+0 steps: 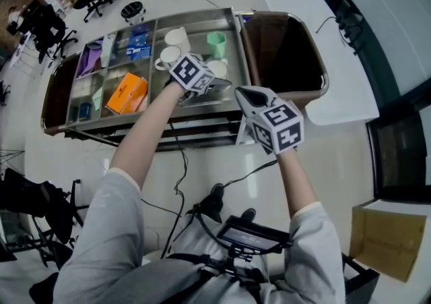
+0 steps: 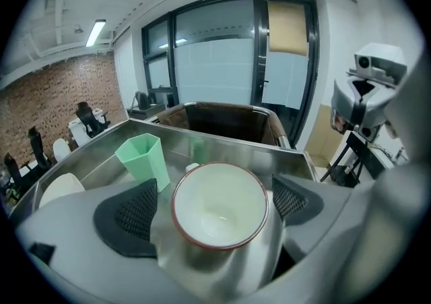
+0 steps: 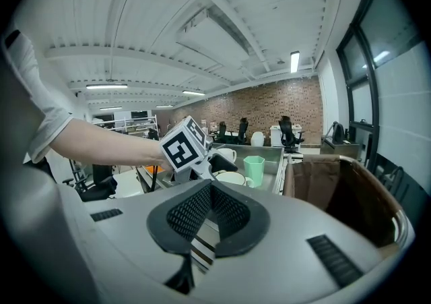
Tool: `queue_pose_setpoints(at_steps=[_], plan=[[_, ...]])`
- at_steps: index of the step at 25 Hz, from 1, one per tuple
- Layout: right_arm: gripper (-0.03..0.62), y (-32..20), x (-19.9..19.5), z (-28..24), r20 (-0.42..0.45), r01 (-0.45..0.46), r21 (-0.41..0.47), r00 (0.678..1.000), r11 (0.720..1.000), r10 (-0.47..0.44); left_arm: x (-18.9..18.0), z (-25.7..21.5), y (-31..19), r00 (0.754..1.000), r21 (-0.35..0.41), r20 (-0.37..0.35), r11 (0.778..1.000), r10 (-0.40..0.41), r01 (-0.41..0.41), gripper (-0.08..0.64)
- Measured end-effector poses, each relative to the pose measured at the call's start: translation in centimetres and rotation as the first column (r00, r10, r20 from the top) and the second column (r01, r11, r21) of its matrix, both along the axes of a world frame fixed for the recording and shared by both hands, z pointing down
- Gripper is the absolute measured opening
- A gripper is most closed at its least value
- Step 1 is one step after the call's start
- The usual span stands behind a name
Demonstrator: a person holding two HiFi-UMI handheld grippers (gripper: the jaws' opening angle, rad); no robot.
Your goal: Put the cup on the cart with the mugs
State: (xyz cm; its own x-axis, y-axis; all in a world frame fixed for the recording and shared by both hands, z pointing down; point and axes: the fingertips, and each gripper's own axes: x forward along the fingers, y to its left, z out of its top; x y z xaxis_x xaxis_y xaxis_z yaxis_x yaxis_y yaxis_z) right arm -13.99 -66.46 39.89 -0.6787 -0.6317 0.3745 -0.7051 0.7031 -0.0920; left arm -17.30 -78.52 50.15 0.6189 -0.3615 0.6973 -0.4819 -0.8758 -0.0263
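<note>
- Standing on the cart (image 2: 229,142) tray, the cup (image 2: 219,205) sits between the left gripper (image 1: 214,84) fingers (image 2: 135,211), spread wide and clear of its rim.
- Green tumbler (image 2: 143,158) just beyond the left finger.
- Right gripper (image 3: 210,211) fingers (image 3: 188,218) pressed together, empty.

My sleeves (image 1: 111,222): light grey, pale cuffs, ending at the elbow.
My left gripper (image 2: 212,205): grey shell, black mesh-textured pads (image 2: 133,214).
My right gripper (image 3: 211,209): same grey shell, black mesh pads.
My marker cubes (image 1: 279,127): white faces, black square patterns, one per gripper.
</note>
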Motion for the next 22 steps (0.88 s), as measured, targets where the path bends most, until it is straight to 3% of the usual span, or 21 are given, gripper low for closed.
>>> queue_pose_setpoints(at_steps=[5,9,13,19,22], plan=[[0.009,0.7,0.3,-0.5,0.011,0.008,0.008,1.0,1.0,-0.008,-1.4,-3.2,1.9,0.999,0.062,-0.023,0.998,-0.026,0.028,0.526],[0.009,2.0,1.1,-0.9,0.015,0.01,0.018,1.0,1.0,-0.011,-2.3,-7.0,4.7,0.99,0.13,-0.106,0.986,-0.089,0.103,0.526],[0.009,3.7,2.7,-0.8,0.035,-0.004,0.011,0.999,1.0,0.004,-3.2,-9.9,8.6,0.963,0.196,-0.222,0.96,-0.154,0.199,0.514],[0.009,6.7,5.9,-0.3,0.047,-0.043,0.029,0.998,0.999,0.042,-4.2,-11.7,15.6,0.891,0.258,-0.375,0.895,-0.255,0.365,0.286],[0.009,8.7,7.2,0.6,0.045,-0.05,0.032,0.998,0.998,0.048,-5.1,-11.2,18.7,0.851,0.267,-0.418,0.853,-0.318,0.45,0.092]])
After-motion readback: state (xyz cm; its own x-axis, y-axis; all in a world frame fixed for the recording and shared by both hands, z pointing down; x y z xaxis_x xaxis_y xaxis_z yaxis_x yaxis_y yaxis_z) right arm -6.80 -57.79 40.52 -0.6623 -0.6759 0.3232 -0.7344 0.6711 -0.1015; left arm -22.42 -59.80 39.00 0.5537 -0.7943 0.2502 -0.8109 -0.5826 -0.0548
